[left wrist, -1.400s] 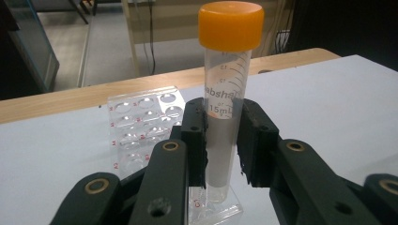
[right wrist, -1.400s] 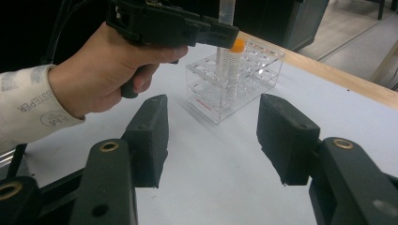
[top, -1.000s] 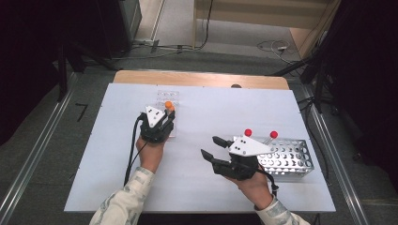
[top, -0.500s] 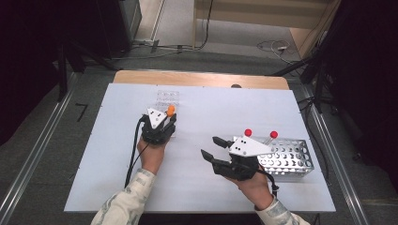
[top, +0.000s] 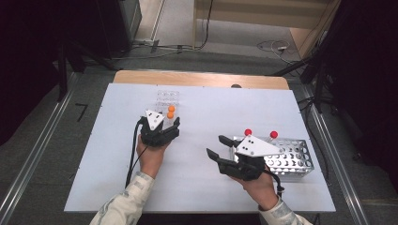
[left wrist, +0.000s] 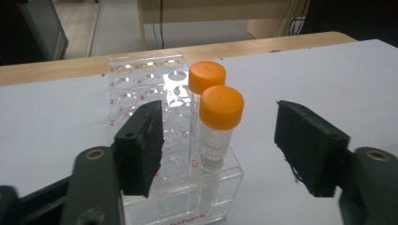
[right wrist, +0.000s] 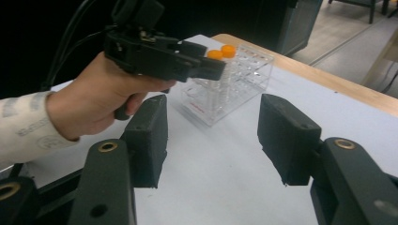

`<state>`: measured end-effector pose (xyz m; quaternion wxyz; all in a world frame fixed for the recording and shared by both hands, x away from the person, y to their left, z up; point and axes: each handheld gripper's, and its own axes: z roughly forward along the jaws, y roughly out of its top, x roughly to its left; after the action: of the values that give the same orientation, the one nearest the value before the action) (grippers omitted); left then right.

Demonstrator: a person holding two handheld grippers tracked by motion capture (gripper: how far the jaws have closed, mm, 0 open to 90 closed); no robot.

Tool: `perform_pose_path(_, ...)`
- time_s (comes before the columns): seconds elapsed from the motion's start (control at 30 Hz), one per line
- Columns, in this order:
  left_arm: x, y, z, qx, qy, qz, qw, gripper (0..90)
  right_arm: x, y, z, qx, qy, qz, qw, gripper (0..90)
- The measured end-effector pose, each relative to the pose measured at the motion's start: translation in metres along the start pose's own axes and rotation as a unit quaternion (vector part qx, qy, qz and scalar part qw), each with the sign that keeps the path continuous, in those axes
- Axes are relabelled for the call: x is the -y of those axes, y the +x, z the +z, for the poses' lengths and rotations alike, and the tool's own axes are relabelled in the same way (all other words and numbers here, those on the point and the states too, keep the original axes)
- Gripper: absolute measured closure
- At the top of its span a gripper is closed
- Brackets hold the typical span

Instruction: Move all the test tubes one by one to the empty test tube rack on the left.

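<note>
A clear plastic rack (left wrist: pixel 141 79) stands on the white table (top: pixel 211 112) with two orange-capped tubes upright in its near right corner. My left gripper (left wrist: pixel 218 117) has just been opening. Its jaws now stand wide on either side of the nearer tube (left wrist: pixel 220 110), touching nothing, and the second tube (left wrist: pixel 207 77) stands just behind. From above, the left gripper (top: pixel 170 123) sits right at the rack (top: pixel 167 97). My right gripper (top: pixel 218 146) is open and empty, pointing left over bare table beside a metal rack (top: pixel 291 157).
Two red-capped tubes (top: pixel 248 132) (top: pixel 273 134) stand in the metal rack at the table's right. In the right gripper view the left hand (right wrist: pixel 89 108) and its gripper are ahead, in front of the clear rack (right wrist: pixel 234 79). A wooden strip (top: pixel 202 78) borders the far edge.
The left gripper's jaws have spread apart and let go of the orange-capped tube, which now stands in the clear rack. The right gripper has hardly moved.
</note>
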<state>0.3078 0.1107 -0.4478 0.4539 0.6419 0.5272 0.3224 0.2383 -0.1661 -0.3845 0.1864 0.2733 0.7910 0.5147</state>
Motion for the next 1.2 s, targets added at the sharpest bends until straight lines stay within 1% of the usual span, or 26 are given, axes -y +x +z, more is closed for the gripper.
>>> perform_pose_path(0.13,-0.001,0.0,-0.011,0.012,0.002,-0.008,0.9999,24.9,0.003,-0.01,-0.013,0.016,-0.005,0.009,0.9998,40.1)
perform_pose_path(0.3,0.0,-0.001,-0.026,0.018,0.003,0.003,0.9998,19.6,0.012,-0.023,-0.031,0.034,-0.011,0.02,0.9991,39.7)
perform_pose_path(0.4,0.003,-0.001,-0.033,0.022,0.0,0.006,0.9997,18.3,0.017,-0.031,-0.042,0.045,-0.015,0.027,0.9985,39.6)
perform_pose_path(0.57,0.009,0.001,-0.041,0.022,0.004,0.01,0.9997,17.8,0.026,-0.042,-0.059,0.067,-0.017,0.036,0.997,39.5)
perform_pose_path(0.67,0.013,0.002,-0.043,0.023,0.007,0.006,0.9997,17.8,0.034,-0.047,-0.067,0.075,-0.015,0.042,0.9962,39.5)
perform_pose_path(0.8,0.017,0.002,-0.043,0.026,0.011,0.003,0.9996,17.8,0.048,-0.051,-0.071,0.084,-0.011,0.039,0.9956,39.6)
perform_pose_path(0.87,0.018,0.001,-0.043,0.027,0.013,0.005,0.9996,17.8,0.055,-0.054,-0.072,0.089,-0.01,0.041,0.9952,40.1)
perform_pose_path(0.97,0.019,0.0,-0.043,0.028,0.013,0.004,0.9995,17.8,0.066,-0.057,-0.072,0.095,-0.01,0.044,0.9945,44.6)
perform_pose_path(1.03,0.019,0.0,-0.042,0.027,0.011,0.004,0.9996,17.8,0.072,-0.059,-0.07,0.092,-0.006,0.048,0.9946,47.0)
perform_pose_path(1.13,0.019,0.0,-0.042,0.028,0.012,0.004,0.9995,17.8,0.08,-0.059,-0.065,0.093,0.005,0.042,0.9948,50.9)
perform_pose_path(1.2,0.02,0.0,-0.042,0.028,0.012,0.004,0.9995,17.8,0.083,-0.059,-0.062,0.097,0.006,0.04,0.9944,53.7)
